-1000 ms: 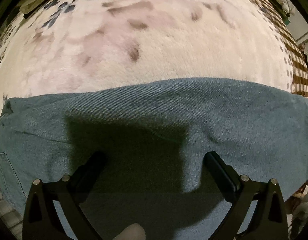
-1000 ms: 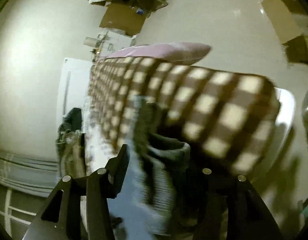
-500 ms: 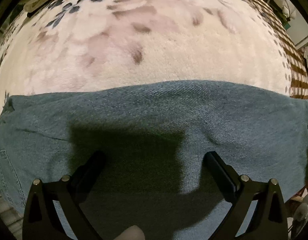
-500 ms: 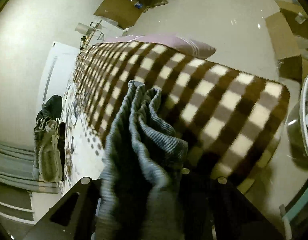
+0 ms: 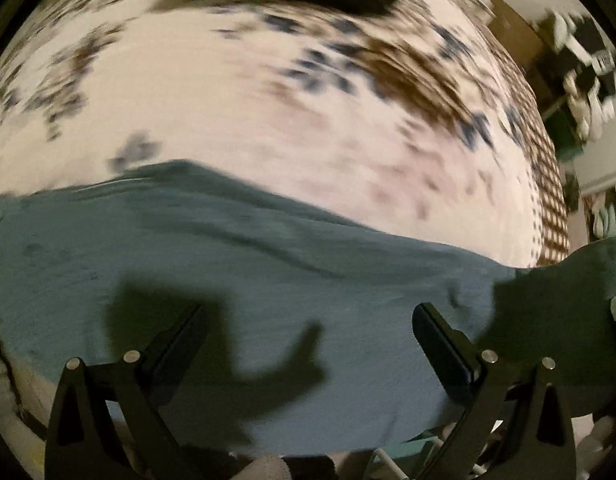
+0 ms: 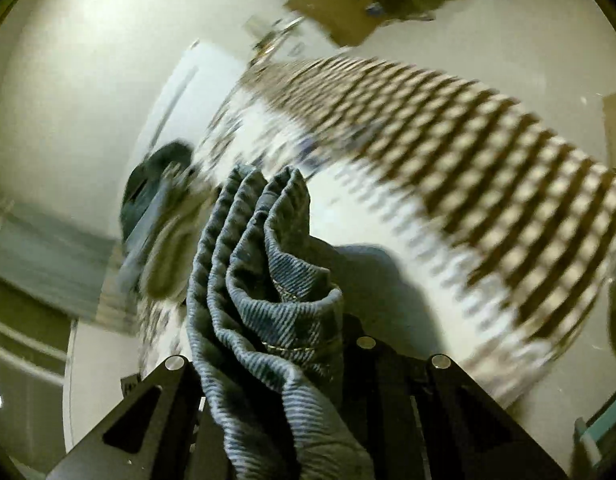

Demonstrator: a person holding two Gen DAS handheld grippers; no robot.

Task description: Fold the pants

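A: Start with the biggest thing. What lies under everything?

B: A plush blanket [image 5: 268, 92], cream with blurred brown and blue blotches, and a brown-and-cream check band [image 6: 488, 152] along one side. Only the right wrist view shows pale floor [image 6: 68, 80] around it and cardboard [image 6: 340, 12] farther off.

A: And the pants?

B: The pants [image 5: 236, 272] are blue-green denim, spread flat across the blanket in the left wrist view, with soft ridges and a hard shadow on them. The left gripper [image 5: 308, 332] hangs above that cloth, jaws wide, nothing between them.

A: The right one?

B: The right gripper [image 6: 284, 368] has just been closing and now pinches a bunched end of the denim. Folded layers stand up from its narrow jaws like a fan; twill ribs and a yellow-stitched hem show.

A: Anything smaller?

B: A dark heap [image 6: 156, 188] beyond the blanket's edge, probably clothing; it is too smeared to say.
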